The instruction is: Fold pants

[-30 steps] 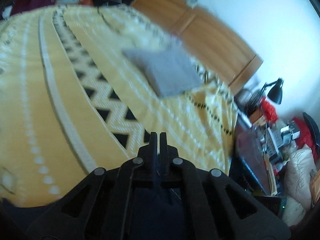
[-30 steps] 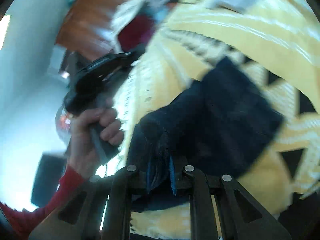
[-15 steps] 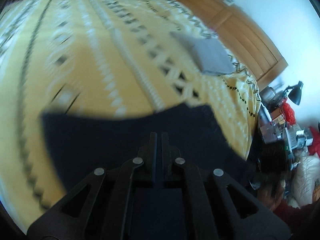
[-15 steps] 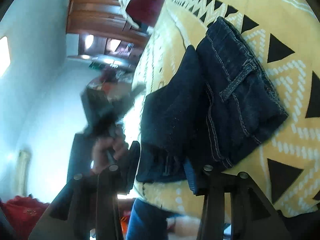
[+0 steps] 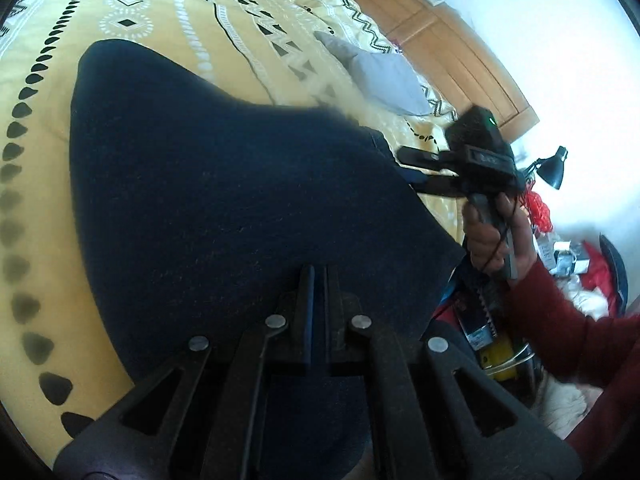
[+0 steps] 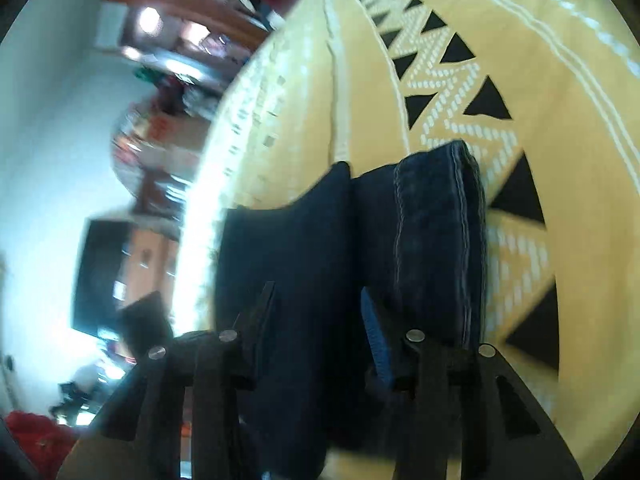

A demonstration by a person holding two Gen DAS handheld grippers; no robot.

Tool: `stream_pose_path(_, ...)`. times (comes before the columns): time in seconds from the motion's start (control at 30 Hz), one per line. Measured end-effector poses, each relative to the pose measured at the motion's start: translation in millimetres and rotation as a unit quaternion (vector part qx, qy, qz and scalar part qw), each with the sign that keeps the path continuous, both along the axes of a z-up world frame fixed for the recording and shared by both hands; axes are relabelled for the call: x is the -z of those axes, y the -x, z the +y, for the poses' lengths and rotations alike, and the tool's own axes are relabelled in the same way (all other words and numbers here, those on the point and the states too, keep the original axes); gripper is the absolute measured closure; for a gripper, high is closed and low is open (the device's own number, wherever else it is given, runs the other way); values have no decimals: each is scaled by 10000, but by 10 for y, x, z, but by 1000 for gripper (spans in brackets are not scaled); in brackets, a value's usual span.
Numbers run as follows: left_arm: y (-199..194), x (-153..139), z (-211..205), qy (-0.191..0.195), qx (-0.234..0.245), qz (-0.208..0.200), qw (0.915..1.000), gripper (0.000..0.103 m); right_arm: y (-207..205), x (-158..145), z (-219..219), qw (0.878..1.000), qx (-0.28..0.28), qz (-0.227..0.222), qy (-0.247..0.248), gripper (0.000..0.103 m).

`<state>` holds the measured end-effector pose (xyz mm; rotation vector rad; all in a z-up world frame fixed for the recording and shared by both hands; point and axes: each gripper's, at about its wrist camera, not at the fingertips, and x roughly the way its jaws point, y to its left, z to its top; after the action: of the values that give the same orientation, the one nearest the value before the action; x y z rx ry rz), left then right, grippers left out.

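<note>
Mostly yellow patterned bedspread (image 5: 168, 12) w/ pants (image 5: 224, 200); left tool (image 5: 316, 280) clamped on them, right tool (image 6: 320, 304) apart

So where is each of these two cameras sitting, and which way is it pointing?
Left wrist: rides the left gripper, shut on the dark pants, facing across the yellow bedspread; the right hand shows.
Right wrist: rides the right gripper, jaws open around the pants, tilted along the bed's edge.
Shared: pants, bedspread.
</note>
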<state>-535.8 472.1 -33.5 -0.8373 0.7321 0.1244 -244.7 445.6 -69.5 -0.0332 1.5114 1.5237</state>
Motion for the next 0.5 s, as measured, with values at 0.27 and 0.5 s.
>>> stream_pose_path(0.27,54,22,-24,51,52,-22,10000,99,105,244,126,9992,-289,-90,264,62)
stream_pose_path(0.5,70,-75,-55,-52,3,31,10000,99,219,-22,43,9993,54,-258,-259,94)
